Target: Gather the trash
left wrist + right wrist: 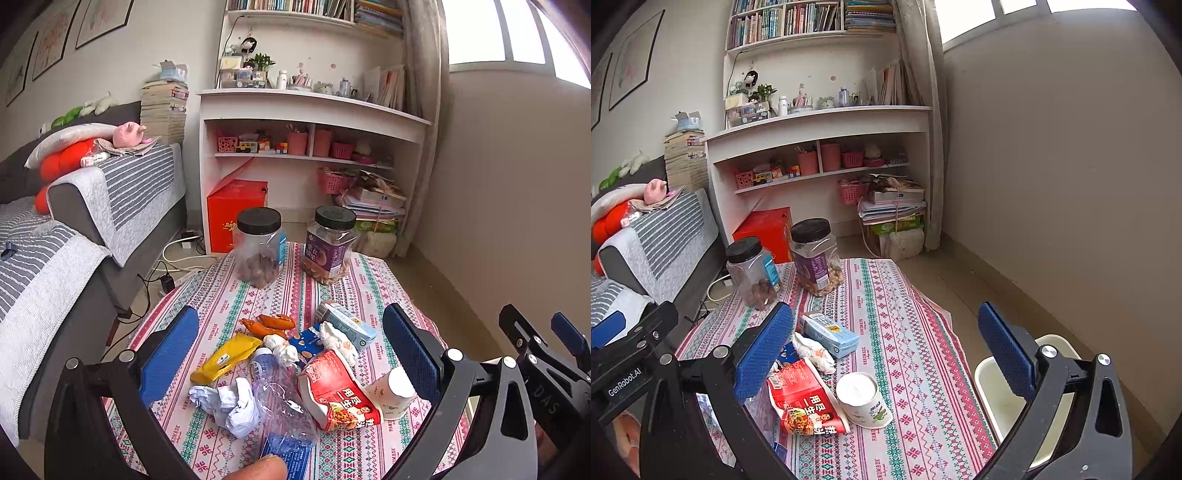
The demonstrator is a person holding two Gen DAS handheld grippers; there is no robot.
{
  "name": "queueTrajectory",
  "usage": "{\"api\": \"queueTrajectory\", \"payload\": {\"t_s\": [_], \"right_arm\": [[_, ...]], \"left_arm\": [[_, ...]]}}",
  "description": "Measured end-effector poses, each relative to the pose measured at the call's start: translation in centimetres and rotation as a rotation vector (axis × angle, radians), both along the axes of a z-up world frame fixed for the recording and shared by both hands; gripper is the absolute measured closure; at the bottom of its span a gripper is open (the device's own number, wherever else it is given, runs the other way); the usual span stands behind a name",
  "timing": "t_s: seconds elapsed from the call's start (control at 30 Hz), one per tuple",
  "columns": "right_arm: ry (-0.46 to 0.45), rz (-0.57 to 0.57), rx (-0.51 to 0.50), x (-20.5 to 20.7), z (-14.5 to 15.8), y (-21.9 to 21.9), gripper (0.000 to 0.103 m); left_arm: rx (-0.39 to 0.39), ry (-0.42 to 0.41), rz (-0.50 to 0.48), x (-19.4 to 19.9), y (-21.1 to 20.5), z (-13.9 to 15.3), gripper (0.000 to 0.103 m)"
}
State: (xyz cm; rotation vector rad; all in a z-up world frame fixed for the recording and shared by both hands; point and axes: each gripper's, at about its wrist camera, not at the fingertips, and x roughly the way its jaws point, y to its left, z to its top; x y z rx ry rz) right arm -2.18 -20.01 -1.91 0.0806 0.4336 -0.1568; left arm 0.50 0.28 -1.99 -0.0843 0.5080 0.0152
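Observation:
Trash lies on the patterned tablecloth [236, 295]: a yellow wrapper [225, 356], crumpled white paper [231, 404], a crushed clear plastic bottle [284, 402], a red noodle cup [338, 393], an overturned paper cup [391, 391], a blue drink carton [347, 325], orange peels [271, 325] and tissue wads. My left gripper [291, 350] is open above the pile. My right gripper [886, 350] is open above the paper cup [862, 400], red noodle cup [805, 402] and carton [829, 334]. A white trash bin [986, 387] stands on the floor right of the table.
Two black-lidded clear jars [258, 247] [330, 245] stand at the table's far end, also in the right wrist view [753, 271] [816, 256]. A grey sofa [92, 206] is left, a white bookshelf [314, 110] and red box [236, 212] behind. Cables lie on the floor.

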Motion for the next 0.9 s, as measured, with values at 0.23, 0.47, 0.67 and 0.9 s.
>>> {"api": "queueTrajectory", "payload": {"t_s": [0.23,0.47,0.67,0.9], "right_arm": [[0.002,0.000,0.000,0.10,-0.23,0.04,0.007],[0.005,0.002,-0.001,0.16,-0.34,0.10,0.007],[0.005,-0.001,0.001,0.17,-0.24,0.06,0.007],[0.009,0.004,0.000,0.15,-0.58,0.35,0.007]], "left_arm": [[-0.002,0.004,0.001,0.00,0.12,-0.04,0.006],[-0.004,0.012,0.005,0.09,0.13,-0.18,0.006],[-0.002,0.014,0.006,0.20,0.17,-0.11,0.006],[-0.005,0.016,0.013,0.10,0.41,-0.08,0.006]]}}
